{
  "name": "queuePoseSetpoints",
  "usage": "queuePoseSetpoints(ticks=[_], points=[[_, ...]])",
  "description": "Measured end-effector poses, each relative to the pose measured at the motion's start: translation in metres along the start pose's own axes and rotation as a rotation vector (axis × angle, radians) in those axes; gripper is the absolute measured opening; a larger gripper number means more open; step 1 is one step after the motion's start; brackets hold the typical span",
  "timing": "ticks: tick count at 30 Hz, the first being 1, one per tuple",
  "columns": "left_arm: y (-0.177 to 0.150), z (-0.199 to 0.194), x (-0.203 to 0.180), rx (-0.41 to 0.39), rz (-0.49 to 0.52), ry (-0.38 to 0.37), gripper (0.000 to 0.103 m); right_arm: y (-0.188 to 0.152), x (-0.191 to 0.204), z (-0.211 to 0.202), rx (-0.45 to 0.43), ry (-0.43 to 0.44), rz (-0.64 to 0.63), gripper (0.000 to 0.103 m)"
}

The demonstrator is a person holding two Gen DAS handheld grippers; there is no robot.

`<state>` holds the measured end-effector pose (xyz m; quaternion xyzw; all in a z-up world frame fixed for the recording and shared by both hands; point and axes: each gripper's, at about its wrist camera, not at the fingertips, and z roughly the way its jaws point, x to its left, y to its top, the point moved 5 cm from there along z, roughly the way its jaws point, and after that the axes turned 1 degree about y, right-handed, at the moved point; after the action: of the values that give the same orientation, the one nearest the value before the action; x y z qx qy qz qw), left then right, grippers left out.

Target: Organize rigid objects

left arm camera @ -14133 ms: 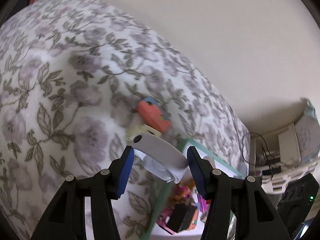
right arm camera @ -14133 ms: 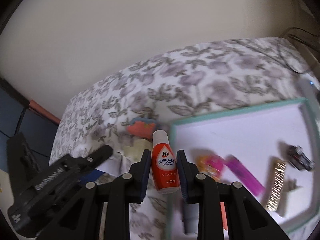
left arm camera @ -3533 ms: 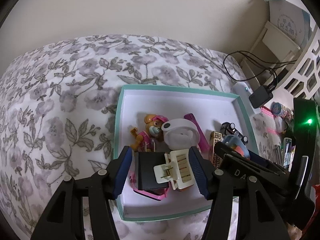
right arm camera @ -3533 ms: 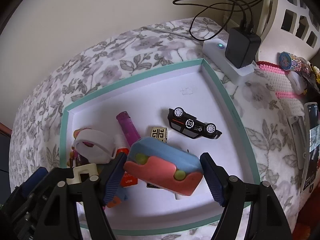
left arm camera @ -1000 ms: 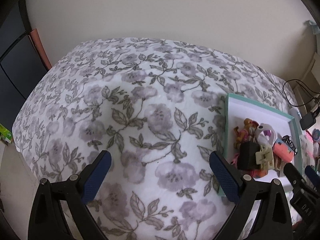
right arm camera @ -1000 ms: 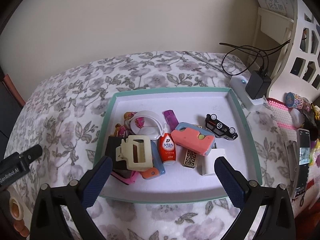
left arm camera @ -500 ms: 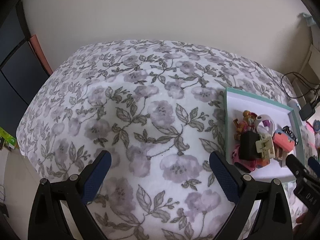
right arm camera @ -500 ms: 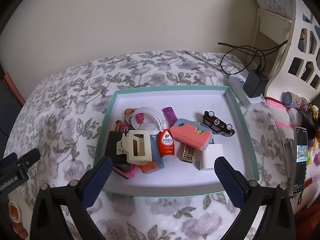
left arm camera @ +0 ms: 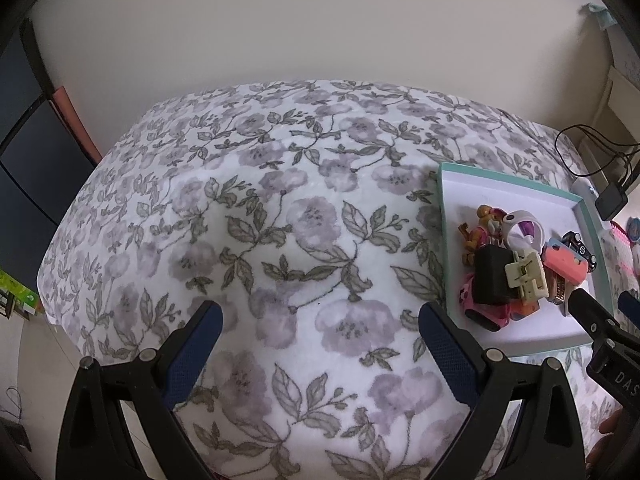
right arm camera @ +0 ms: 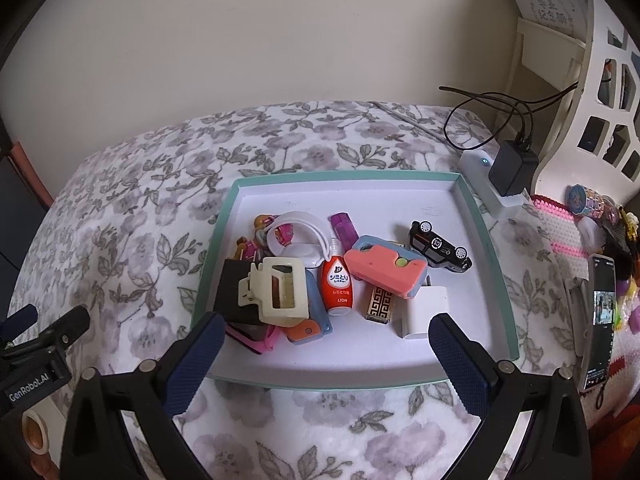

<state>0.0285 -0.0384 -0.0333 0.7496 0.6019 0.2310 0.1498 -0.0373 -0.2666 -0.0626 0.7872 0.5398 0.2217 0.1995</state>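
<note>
A plain cream wall [right arm camera: 248,40] is seen behind a bed covered by a white blanket [left arm camera: 256,240] printed with grey-purple flowers and leaves. At the right, a white openwork shelf unit [right arm camera: 600,92] is stood against the wall. A white power strip [right arm camera: 480,176] with a black adapter [right arm camera: 512,168] and black cables [right arm camera: 488,100] is laid beside it. Dark panels [left arm camera: 24,128] are seen at the left.

Fleecy matt floral blanket [left arm camera: 280,240]; smooth matt card tray [right arm camera: 496,280]; glossy plastic toy car [right arm camera: 440,246]
</note>
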Motion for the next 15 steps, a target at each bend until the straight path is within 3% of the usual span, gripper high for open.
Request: queuePoseSetpoints(ticks=[15], points=[[0.0001, 0.0040, 0.0013, 0.018, -0.011, 0.000, 0.098, 0.0007, 0.0012, 0.0026, 0.004, 0.002, -0.015, 0.103]])
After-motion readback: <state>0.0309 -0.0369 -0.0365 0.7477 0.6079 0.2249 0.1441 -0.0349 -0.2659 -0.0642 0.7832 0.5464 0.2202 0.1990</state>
